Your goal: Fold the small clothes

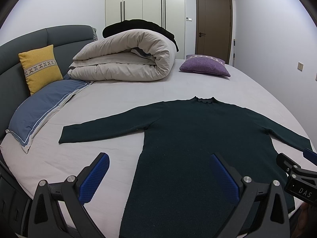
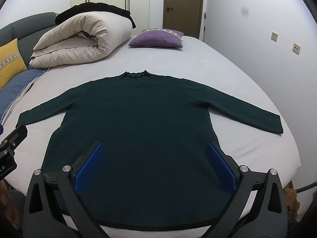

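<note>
A dark green long-sleeved sweater (image 1: 198, 138) lies flat on the bed, collar away from me and both sleeves spread out; it also shows in the right wrist view (image 2: 138, 115). My left gripper (image 1: 159, 170) is open and empty, held above the sweater's lower left side, with its left pad over the sheet. My right gripper (image 2: 154, 158) is open and empty above the sweater's lower middle, near the hem. The right gripper's body shows at the right edge of the left wrist view (image 1: 297, 176).
The bed sheet (image 1: 118, 95) is light grey. A rolled beige duvet (image 1: 126, 57) with a black garment on top lies at the back left. A purple cushion (image 1: 206, 65), a yellow cushion (image 1: 39, 67) and a blue pillow (image 1: 43, 107) lie around it. The bed edge is near me.
</note>
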`<state>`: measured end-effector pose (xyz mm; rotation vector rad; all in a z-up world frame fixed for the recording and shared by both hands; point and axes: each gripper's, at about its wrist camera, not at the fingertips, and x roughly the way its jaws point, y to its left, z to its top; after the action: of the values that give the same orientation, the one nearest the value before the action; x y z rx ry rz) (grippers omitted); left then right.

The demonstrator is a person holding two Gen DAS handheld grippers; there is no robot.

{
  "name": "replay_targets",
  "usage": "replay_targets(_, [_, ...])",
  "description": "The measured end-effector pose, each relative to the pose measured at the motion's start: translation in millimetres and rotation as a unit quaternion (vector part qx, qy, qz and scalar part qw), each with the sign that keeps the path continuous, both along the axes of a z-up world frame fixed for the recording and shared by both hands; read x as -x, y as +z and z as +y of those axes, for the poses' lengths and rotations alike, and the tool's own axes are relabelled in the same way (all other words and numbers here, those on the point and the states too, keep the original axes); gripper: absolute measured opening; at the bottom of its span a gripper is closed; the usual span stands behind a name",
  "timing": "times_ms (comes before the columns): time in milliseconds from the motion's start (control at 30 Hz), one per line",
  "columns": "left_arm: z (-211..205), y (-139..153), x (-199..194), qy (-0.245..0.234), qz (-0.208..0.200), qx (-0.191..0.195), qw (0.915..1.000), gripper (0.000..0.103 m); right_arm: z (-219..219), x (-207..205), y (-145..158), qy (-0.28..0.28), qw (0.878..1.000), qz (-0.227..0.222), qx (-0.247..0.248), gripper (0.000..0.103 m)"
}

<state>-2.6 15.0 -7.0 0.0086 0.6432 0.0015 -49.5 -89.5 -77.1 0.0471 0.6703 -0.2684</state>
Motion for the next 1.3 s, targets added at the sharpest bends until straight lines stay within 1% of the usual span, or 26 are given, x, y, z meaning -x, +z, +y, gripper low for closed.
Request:
replay_targets(300, [3,-7,2,0.003,0.000,0.000,1.0000,0.103,1,0,0,0.001,1.000,0.000,0.000,0.103])
replay_targets(833, [6,-8,1,0.003,0.001,-0.001,1.0000,0.103,3,-1,-1,0.001,1.000,0.001,0.000,0.103])
replay_targets(933, [11,-13,2,0.005,0.003,-0.001,1.0000,0.103,3,-3,-4,0.002,1.000,0.003,-0.001,0.103])
replay_targets(1167, [12,-23,-1,0.012,0.009,-0.005,0.9999,0.103,-5,-8,-8,0.000,1.000,0.007,-0.008,0.103])
replay_targets(1300, [7,-28,-7,0.010,0.017,-0.007,0.9998,0.103,-19,-13,-10,-0.003,1.000,0.007,-0.016,0.103])
